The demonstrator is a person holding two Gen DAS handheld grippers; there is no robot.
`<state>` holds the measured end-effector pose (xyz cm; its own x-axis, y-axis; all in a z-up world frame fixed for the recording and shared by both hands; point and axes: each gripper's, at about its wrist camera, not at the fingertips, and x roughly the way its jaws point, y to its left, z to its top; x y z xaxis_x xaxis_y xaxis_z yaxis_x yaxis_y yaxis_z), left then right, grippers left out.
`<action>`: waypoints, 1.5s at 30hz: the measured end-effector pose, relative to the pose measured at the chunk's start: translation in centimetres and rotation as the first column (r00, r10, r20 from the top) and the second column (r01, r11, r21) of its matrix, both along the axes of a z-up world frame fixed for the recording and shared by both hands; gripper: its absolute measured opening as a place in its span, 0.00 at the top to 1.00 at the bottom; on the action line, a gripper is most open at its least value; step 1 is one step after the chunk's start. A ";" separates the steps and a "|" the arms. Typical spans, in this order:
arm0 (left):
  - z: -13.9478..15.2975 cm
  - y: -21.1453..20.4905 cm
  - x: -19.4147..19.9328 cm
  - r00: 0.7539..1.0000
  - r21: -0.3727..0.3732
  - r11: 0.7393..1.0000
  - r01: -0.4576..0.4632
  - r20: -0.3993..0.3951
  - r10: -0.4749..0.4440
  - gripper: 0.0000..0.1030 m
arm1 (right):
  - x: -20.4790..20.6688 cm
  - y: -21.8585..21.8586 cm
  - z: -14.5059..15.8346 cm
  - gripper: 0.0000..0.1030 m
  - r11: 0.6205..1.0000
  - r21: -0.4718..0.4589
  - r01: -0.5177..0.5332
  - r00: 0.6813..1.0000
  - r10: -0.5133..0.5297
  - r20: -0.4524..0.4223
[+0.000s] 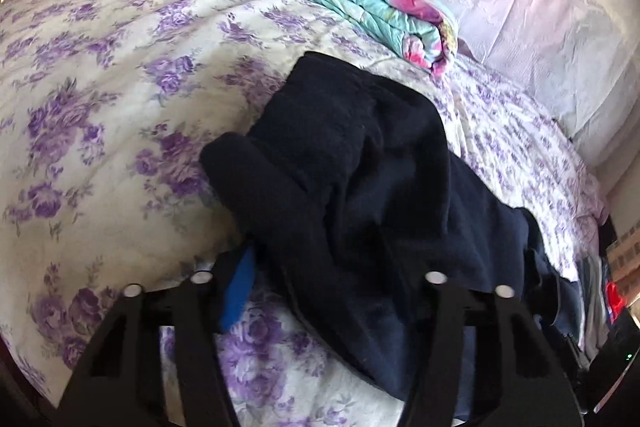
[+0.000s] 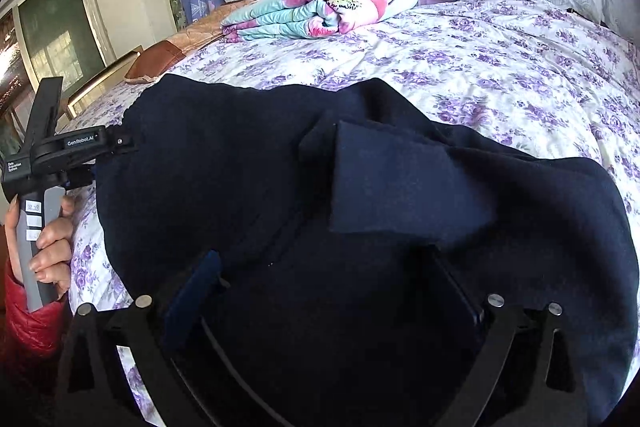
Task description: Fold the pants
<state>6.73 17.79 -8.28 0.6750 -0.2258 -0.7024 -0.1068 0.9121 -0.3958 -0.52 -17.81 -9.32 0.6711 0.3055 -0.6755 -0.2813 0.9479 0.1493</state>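
The right hand-held gripper [image 2: 320, 291] is seen spread wide over the dark navy pants [image 2: 360, 207], nothing gripped. The left hand-held gripper [image 1: 320, 267] is spread too, cloth draped between its fingers. The pants are bunched near the bed's [image 2: 500, 59] front edge, long axis across it; open bedspread remains toward the folded quilt [image 2: 320, 9].

Both jaws spread wide: left gripper [image 1: 320, 291] and right gripper [image 2: 320, 291]; left hand [image 2: 48, 247] grips its handle.

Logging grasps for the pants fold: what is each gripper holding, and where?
Both fingers are spread with dark pants between them. Right gripper sits over the near edge, left gripper at the pants' left edge; actual grip cannot be told.
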 end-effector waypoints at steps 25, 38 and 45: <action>4.3 -3.9 -3.7 0.987 0.313 0.944 -0.100 0.153 0.054 0.66 | -1.3 -2.1 0.3 0.03 0.990 -0.093 0.107 0.994 -0.109 -0.017; 10.5 -9.1 -8.0 0.952 0.420 0.904 -0.082 0.300 -0.054 0.70 | -7.2 -12.3 4.0 0.03 0.963 0.054 0.264 0.951 -0.269 0.149; 12.9 -12.8 -8.7 0.933 0.435 0.901 -0.004 0.326 -0.153 0.79 | -9.5 -20.5 0.5 0.03 0.862 0.210 0.462 0.874 -0.482 0.058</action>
